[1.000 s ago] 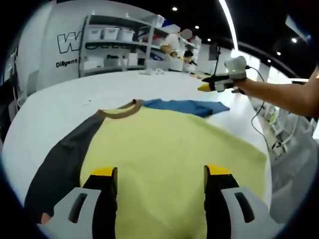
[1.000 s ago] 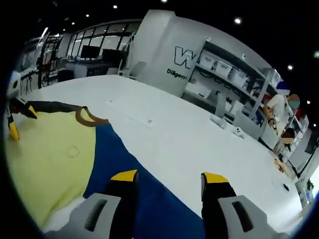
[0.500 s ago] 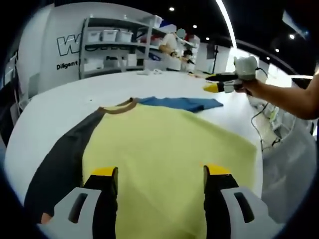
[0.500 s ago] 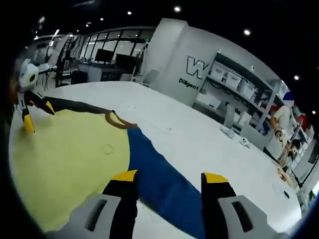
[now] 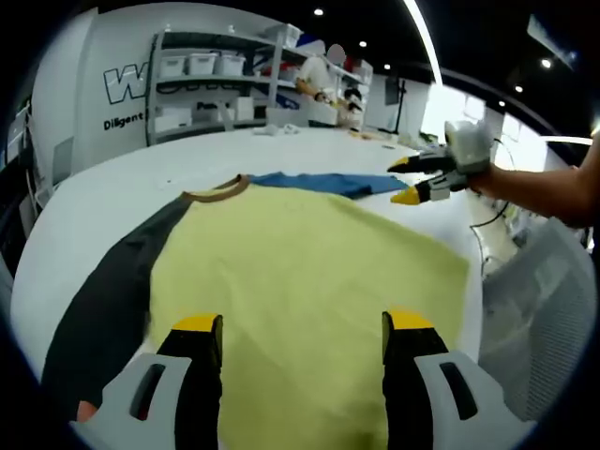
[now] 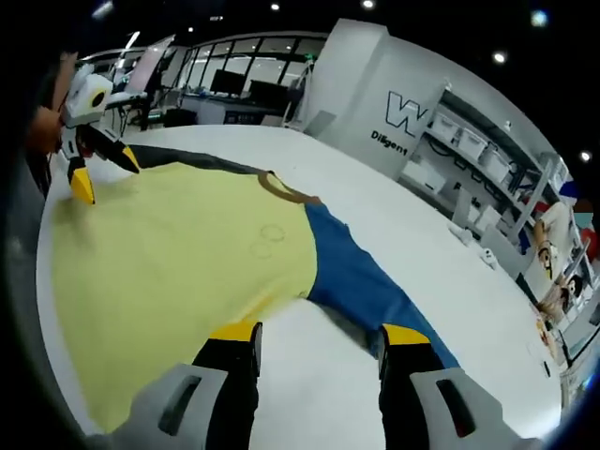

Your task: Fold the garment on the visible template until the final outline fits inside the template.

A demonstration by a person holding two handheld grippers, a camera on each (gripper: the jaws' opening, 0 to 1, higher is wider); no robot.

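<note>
Garment point(image 5: 300, 262), yellow with blue sleeve point(image 6: 361, 277) at 1 o'clock, is laid flat on white worktop point(image 5: 112, 187); left tongs point(image 5: 302, 330) and right tongs point(image 6: 319, 337) are held released above it.

One garment point(image 5: 300, 272), two grippers, perhaps two people.

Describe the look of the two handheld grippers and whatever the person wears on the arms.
Each gripper has light grey bodies with dark slots, black jaws and yellow tips: left gripper, right gripper. Seen from the left gripper view, the right one has a white rounded housing, and a thin dark cable hangs by it. The forearm behind it is bare, no sleeve visible.
</note>
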